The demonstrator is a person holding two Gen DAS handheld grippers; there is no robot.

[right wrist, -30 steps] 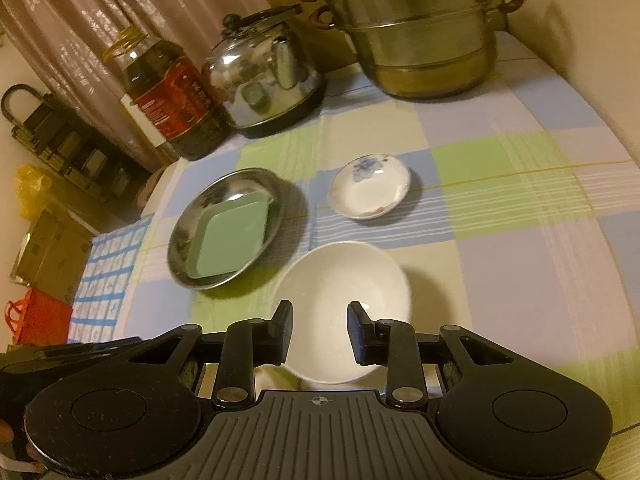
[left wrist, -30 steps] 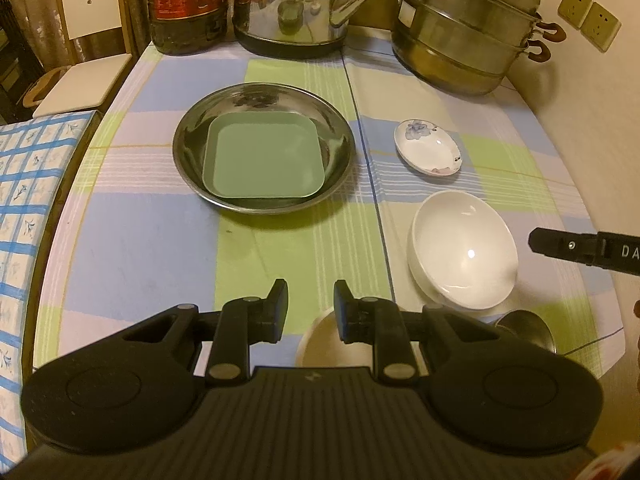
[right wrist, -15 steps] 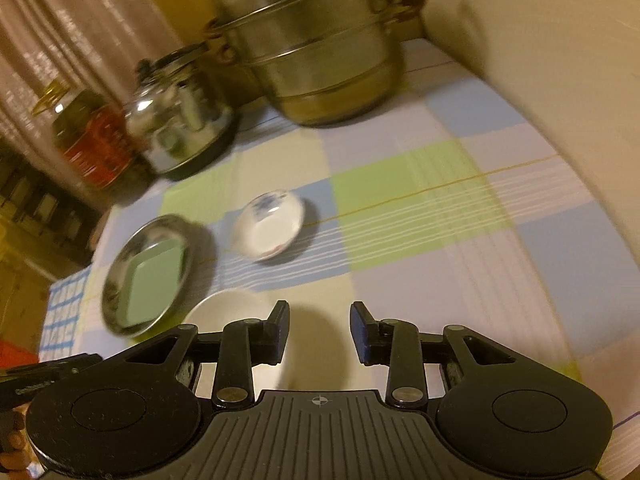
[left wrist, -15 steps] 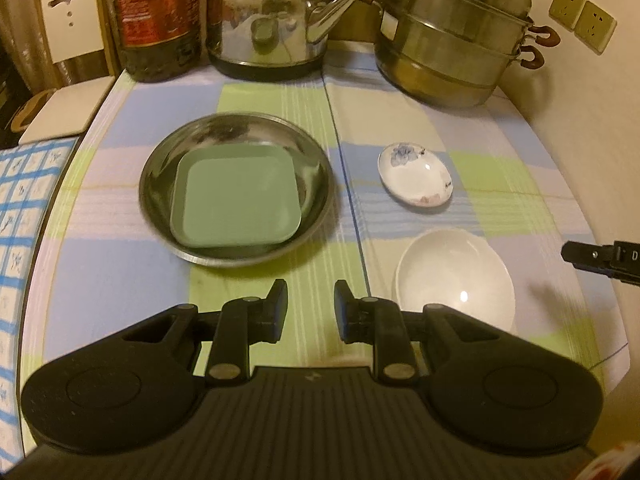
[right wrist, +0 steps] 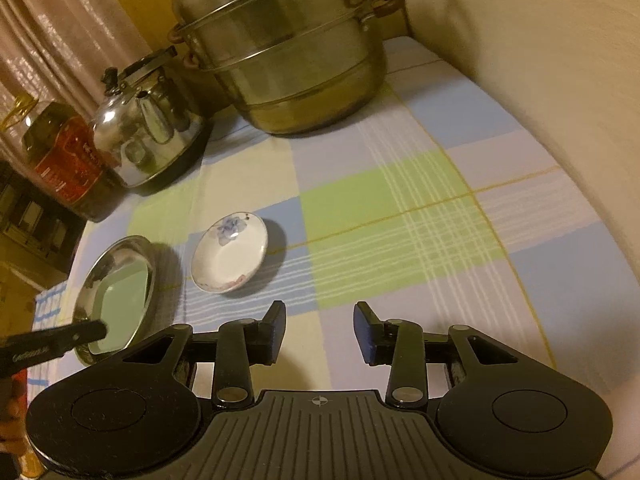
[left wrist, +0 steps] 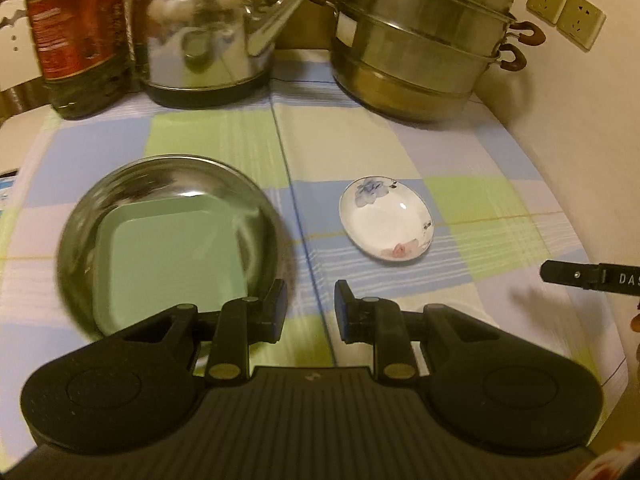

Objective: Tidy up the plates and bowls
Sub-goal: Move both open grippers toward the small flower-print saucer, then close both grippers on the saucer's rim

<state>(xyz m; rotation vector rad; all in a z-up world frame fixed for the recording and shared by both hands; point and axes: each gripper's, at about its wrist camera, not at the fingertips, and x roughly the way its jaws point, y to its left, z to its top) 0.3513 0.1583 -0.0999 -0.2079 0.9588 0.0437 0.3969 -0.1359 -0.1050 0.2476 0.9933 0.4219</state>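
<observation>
A round steel dish (left wrist: 80,232) holds a green square plate (left wrist: 168,248) on the checked tablecloth, left of centre. To its right lies a small white saucer (left wrist: 386,220) with a blue flower. My left gripper (left wrist: 310,312) hovers above the cloth between the two, open, with nothing between its pads. A right gripper finger (left wrist: 580,276) pokes in from the right edge. In the right wrist view my right gripper (right wrist: 320,328) hangs over bare cloth to the right of the saucer (right wrist: 230,254), jaws opening and empty. The steel dish (right wrist: 132,252) sits further left, behind a left gripper finger (right wrist: 60,338).
A steel kettle (left wrist: 200,32), a stacked steamer pot (left wrist: 420,40) and an oil bottle (left wrist: 76,36) line the back of the table. A wall with sockets (left wrist: 564,10) bounds the right side. The table's right edge curves close to the wall.
Both grippers moved forward over the table toward the pots. The large white bowl slid out of sight beneath them. The right gripper's jaws spread wider.
</observation>
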